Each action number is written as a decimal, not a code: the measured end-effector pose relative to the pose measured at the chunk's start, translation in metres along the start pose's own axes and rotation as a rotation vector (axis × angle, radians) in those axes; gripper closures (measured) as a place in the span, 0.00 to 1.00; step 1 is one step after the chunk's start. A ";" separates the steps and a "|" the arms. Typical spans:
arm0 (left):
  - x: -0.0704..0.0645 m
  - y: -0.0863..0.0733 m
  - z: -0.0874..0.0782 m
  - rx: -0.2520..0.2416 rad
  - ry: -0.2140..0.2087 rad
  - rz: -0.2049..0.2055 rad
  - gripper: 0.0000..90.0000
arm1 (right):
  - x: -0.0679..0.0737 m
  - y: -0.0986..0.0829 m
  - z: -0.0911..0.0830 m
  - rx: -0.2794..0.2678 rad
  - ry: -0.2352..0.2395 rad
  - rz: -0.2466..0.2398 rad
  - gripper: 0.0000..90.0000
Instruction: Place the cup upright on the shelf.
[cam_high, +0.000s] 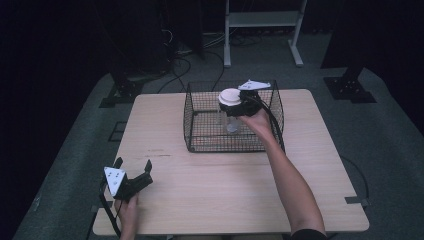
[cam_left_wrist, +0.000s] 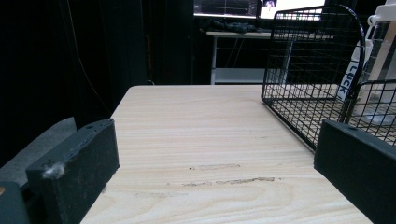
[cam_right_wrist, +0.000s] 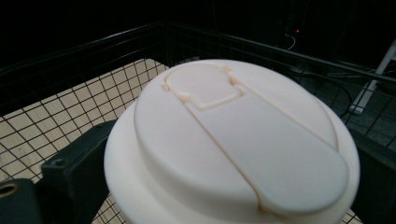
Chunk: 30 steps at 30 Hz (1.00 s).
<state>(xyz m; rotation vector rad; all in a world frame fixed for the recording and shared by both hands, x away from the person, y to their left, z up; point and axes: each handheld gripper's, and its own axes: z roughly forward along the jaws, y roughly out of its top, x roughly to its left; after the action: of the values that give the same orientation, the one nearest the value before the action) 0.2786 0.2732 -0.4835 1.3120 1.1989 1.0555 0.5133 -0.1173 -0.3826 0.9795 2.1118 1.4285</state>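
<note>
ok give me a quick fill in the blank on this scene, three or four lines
1. The right gripper holds a clear cup with a cream lid over the black wire ____.
2. The left gripper rests near the table's front-left corner with its jaws ____.
3. The basket stands on a ____ table.
4. Between the left gripper's jaws there is ____ held.

Missing words: basket; open; wooden; nothing

Light wood table (cam_high: 215, 185) – black wire basket (cam_high: 200, 135) sits on far half, left gripper (cam_high: 134, 172) rests near-left corner.
</note>
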 end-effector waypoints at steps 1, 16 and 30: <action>0.000 0.000 0.000 0.001 0.000 0.000 0.00 | -0.001 0.000 0.000 -0.004 -0.004 0.003 0.03; 0.000 0.000 0.000 0.000 -0.001 0.005 0.00 | -0.001 0.010 -0.012 -0.061 -0.017 0.007 0.01; -0.001 0.000 0.000 0.002 -0.001 0.009 0.00 | -0.003 0.024 -0.035 -0.115 -0.020 0.018 0.01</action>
<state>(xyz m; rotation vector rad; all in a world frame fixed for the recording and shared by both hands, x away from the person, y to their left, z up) 0.2784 0.2721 -0.4835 1.3207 1.1951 1.0602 0.4993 -0.1360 -0.3470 0.9671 1.9877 1.5245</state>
